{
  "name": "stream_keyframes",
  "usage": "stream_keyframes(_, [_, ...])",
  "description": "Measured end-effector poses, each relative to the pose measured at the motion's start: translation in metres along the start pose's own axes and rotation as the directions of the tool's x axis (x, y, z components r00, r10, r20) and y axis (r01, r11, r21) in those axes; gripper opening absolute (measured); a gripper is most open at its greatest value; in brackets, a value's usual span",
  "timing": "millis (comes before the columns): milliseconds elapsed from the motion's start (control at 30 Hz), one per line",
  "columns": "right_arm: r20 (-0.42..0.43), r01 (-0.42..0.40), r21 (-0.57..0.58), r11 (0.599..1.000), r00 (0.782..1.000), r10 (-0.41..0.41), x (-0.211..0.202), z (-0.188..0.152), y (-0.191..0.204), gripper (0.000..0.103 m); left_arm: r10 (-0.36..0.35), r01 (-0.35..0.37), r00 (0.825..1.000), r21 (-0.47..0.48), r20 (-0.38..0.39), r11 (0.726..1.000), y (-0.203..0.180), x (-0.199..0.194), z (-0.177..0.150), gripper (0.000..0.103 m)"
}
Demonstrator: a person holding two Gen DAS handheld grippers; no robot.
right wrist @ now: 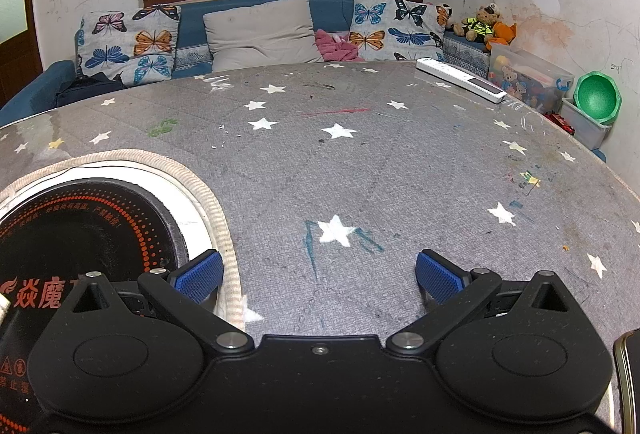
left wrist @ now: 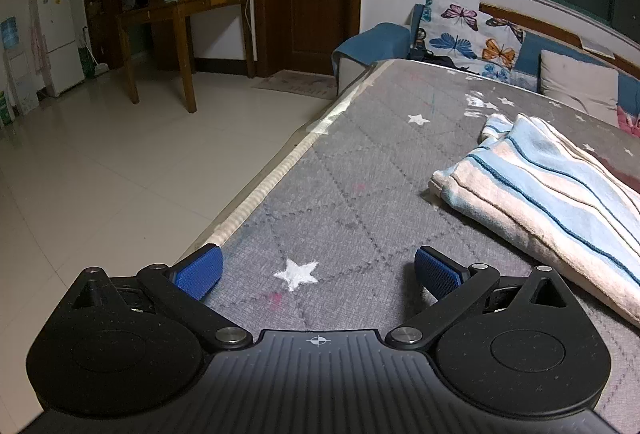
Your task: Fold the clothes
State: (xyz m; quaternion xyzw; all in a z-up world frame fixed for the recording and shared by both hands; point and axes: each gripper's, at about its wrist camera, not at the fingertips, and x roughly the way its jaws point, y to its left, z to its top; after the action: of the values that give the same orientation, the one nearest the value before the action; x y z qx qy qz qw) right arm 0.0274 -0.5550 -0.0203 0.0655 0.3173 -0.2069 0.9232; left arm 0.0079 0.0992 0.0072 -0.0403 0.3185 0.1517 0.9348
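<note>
A folded garment [left wrist: 548, 194] with light blue, white and dark blue stripes lies on the grey star-patterned table cover [left wrist: 360, 174], to the right in the left wrist view. My left gripper [left wrist: 318, 274] rests low over the cover near the table's left edge, open, with nothing between its blue pads; the garment is apart from it, to the right and ahead. My right gripper [right wrist: 319, 276] is open too, over bare grey cover [right wrist: 360, 162], holding nothing. No garment shows in the right wrist view.
A black induction cooker [right wrist: 80, 234] sits in a round cut-out at the left of the right wrist view. A white remote [right wrist: 460, 79] lies at the table's far right. A sofa with butterfly cushions [right wrist: 128, 42] stands behind. Tiled floor [left wrist: 120, 162] drops off left of the table.
</note>
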Motion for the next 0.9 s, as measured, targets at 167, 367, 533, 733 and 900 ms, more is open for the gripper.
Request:
stream_keyframes(167, [0.0,0.0,0.0,1.0,1.0,0.0,0.0,0.0,0.001,0.103,-0.004,0.004,1.0,-0.005,-0.001,1.0,-0.002,0.004,0.0,0.103])
stream_keyframes(367, [0.0,0.0,0.0,1.0,1.0,0.0,0.0,0.0,0.001,0.103,-0.016,0.016,1.0,-0.023,0.006,1.0,0.001,0.005,-0.001,0.103])
stream_keyframes(533, [0.0,0.0,0.0,1.0,1.0,0.0,0.0,0.0,0.0,0.103,-0.021,0.022,1.0,-0.016,0.007,1.0,0.003,0.006,-0.001,0.103])
stream_keyframes(733, [0.0,0.0,0.0,1.0,1.0,0.0,0.0,0.0,0.001,0.103,-0.032,0.032,0.999,-0.009,0.003,0.999,0.008,-0.001,-0.008,0.103])
stream_keyframes(900, [0.0,0.0,0.0,1.0,1.0,0.0,0.0,0.0,0.0,0.103,-0.029,0.028,1.0,0.004,0.011,1.0,0.014,-0.011,-0.008,0.103])
